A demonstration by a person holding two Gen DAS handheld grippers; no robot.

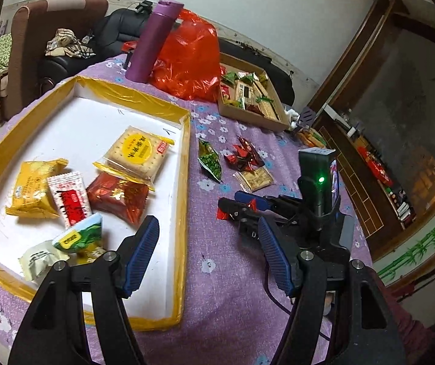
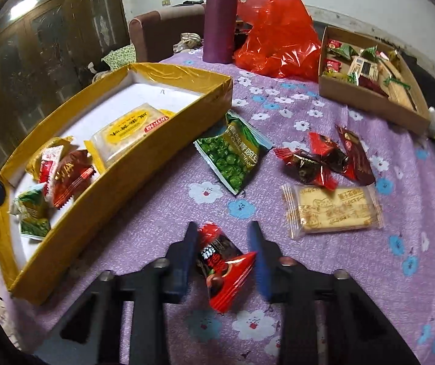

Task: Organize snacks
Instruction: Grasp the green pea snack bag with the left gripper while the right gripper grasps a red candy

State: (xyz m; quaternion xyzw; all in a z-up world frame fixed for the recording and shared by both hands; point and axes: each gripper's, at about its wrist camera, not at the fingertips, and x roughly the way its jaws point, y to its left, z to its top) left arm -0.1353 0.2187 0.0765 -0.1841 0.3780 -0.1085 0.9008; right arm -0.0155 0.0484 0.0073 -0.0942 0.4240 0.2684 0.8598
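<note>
Two grippers are ours to work with over the purple flowered counter [image 2: 278, 109]. Our right gripper [image 2: 222, 257] has its jaws on either side of a red-and-black snack packet [image 2: 225, 269]; the blue pads sit close against its edges, but we cannot tell whether they grip it or only flank it. The packet lies low over the cloth, just right of the yellow-edged tray [image 2: 126, 179]. Our left gripper [image 1: 208, 243] hangs with jaws spread wide and nothing between them, above the tray's [image 1: 184, 200] right wall.

Inside the tray we see a large yellow cracker pack [image 1: 136, 153], a dark red packet [image 1: 118, 196], a white-and-red sachet [image 1: 70, 199] and a yellow packet [image 1: 33, 190]. Loose on the counter beyond the held packet lie a green pea packet [image 2: 234, 155], a cluster of red candies [image 2: 326, 158] and a clear-wrapped biscuit [image 2: 334, 208]. Farther back stand a purple flask [image 2: 220, 15], a red plastic bag [image 2: 278, 33] and a cardboard box [image 2: 369, 97] with more snacks.
</note>
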